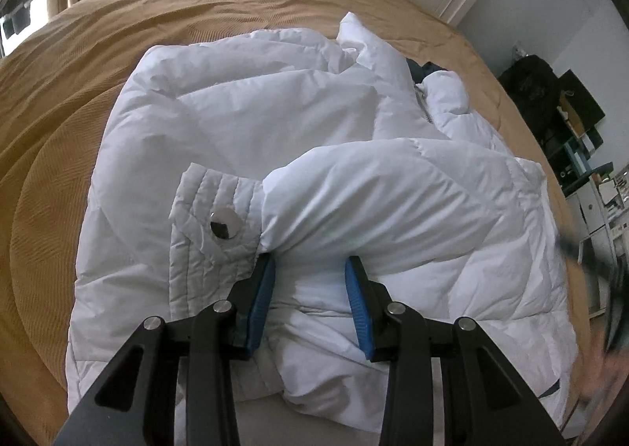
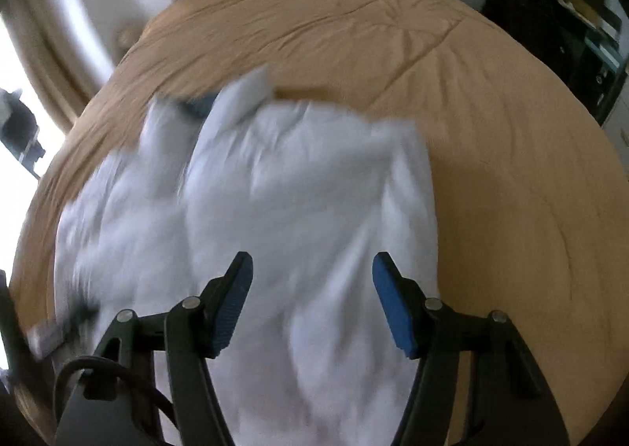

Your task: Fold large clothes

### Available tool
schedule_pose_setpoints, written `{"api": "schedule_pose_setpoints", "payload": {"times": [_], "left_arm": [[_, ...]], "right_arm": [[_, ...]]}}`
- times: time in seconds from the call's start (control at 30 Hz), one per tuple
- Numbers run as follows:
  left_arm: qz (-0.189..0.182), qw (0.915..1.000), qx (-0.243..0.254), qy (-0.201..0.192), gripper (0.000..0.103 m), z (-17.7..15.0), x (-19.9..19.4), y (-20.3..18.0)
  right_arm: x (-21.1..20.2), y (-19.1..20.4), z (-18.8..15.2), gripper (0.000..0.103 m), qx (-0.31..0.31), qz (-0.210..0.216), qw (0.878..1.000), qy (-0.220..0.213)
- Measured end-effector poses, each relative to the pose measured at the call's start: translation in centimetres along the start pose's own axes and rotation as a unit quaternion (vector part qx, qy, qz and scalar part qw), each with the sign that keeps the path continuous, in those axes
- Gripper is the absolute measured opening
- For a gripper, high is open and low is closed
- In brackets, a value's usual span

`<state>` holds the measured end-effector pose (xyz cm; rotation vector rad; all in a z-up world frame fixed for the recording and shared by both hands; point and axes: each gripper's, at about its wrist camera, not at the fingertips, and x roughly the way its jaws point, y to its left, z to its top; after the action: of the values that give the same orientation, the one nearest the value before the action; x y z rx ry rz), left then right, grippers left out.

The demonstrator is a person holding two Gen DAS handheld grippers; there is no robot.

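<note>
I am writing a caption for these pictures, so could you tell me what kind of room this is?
Most likely a bedroom in a home. A large bed with a tan bedspread fills the view, a white puffer jacket lies on it, and cluttered shelves stand at the side.

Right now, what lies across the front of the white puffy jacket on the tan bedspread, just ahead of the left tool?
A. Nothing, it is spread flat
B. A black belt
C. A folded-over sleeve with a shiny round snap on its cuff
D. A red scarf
C: in the left wrist view the sleeve lies folded across the white puffy jacket, its cuff bearing a shiny round snap.
</note>
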<state>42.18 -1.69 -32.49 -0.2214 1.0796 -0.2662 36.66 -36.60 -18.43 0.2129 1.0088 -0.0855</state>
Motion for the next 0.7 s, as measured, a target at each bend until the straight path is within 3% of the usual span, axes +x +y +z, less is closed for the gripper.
{"api": "schedule_pose_setpoints", "payload": {"times": [0.13,0.23,0.37,0.4,0.43,0.5,0.57,0.63,0.7], "left_arm": [[0.009,0.9999,0.007,-0.002,0.037,-0.1,0.0,-0.3],[0.016,0.9998,0.013,-0.003,0.038,-0.1,0.0,-0.5],[0.024,0.9996,0.015,-0.006,0.038,-0.1,0.1,-0.6],[0.027,0.9994,0.019,-0.007,0.038,-0.2,0.1,-0.8],[0.032,0.9992,0.023,-0.009,0.038,-0.3,0.0,-0.9],[0.036,0.9989,0.027,-0.010,0.038,-0.5,-0.1,-1.1],[0.037,0.9989,0.027,-0.006,0.038,-0.7,-0.4,-1.0],[0.031,0.9993,0.022,-0.004,0.038,-0.8,-1.5,-0.8],[0.031,0.9993,0.019,-0.006,0.041,-1.3,-3.2,-0.3]], "right_arm": [[1.5,-0.2,-6.4,0.065,-0.072,-0.045,0.996,0.040],[2.0,-1.3,-7.4,0.065,-0.079,-0.043,0.995,0.032],[-1.5,-2.0,-7.6,0.067,-0.061,-0.056,0.996,0.021],[-2.6,-1.8,-8.2,0.069,-0.073,-0.061,0.995,0.013],[-3.2,-1.8,-9.0,0.079,-0.083,-0.074,0.994,0.013],[-2.2,-2.7,-10.8,0.083,-0.081,-0.091,0.992,0.033],[-0.5,-5.5,-11.9,0.084,-0.035,-0.053,0.996,0.062],[0.4,-9.1,-12.4,0.086,0.057,0.013,0.994,0.087],[0.1,-10.3,-12.5,0.086,0.078,0.031,0.992,0.090]]}}
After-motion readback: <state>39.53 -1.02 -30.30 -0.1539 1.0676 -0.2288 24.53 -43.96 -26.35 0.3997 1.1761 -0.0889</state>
